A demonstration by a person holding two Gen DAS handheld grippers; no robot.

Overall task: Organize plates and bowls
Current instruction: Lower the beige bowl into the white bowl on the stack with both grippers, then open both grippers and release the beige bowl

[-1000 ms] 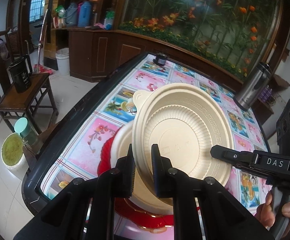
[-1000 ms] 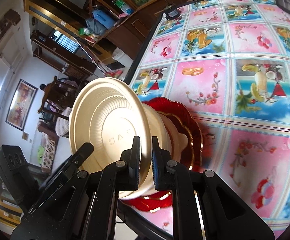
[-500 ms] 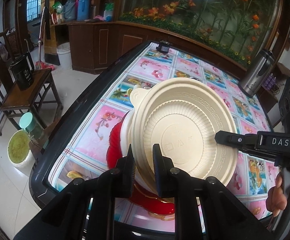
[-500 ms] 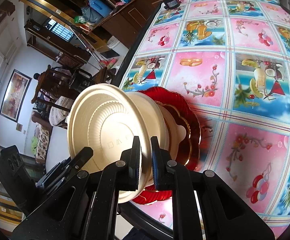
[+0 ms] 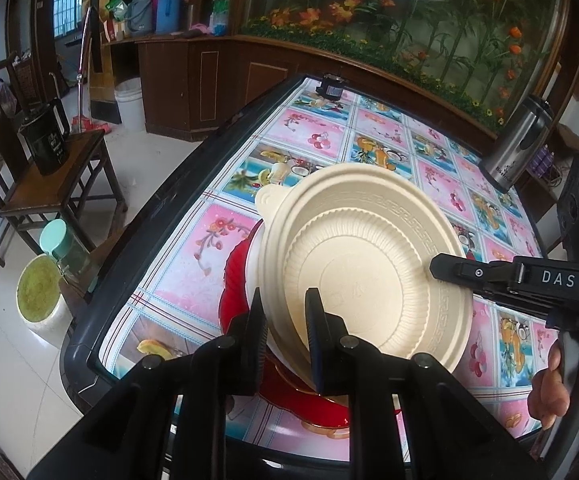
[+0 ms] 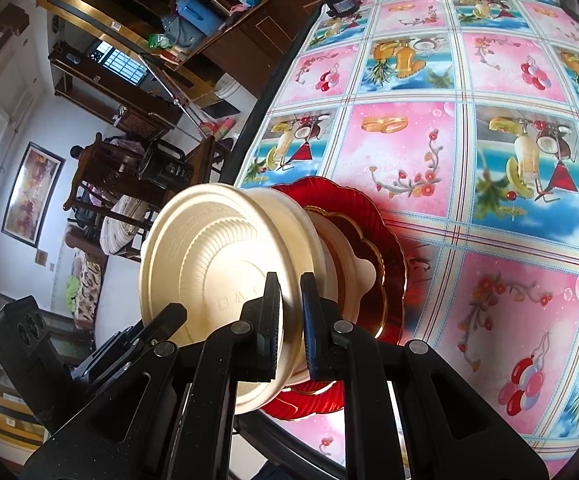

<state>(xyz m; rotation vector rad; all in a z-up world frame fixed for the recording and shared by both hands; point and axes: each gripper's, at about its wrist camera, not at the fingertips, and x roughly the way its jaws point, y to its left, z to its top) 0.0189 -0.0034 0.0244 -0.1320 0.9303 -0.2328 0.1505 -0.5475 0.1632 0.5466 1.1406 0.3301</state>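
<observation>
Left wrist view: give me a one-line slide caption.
Both tools grip the cream bowl by its rim, above a second cream bowl and red plate on the fruit-print tablecloth.

right hand-held gripper [image 6: 289, 320] clamps cream bowl [image 6: 217, 280] rim | above red plate [image 6: 385, 240]

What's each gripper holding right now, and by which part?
Both hold the same cream bowl by its rim: the left gripper at the near edge, the right gripper at the opposite edge. It sits over another cream bowl on the red plate.
</observation>
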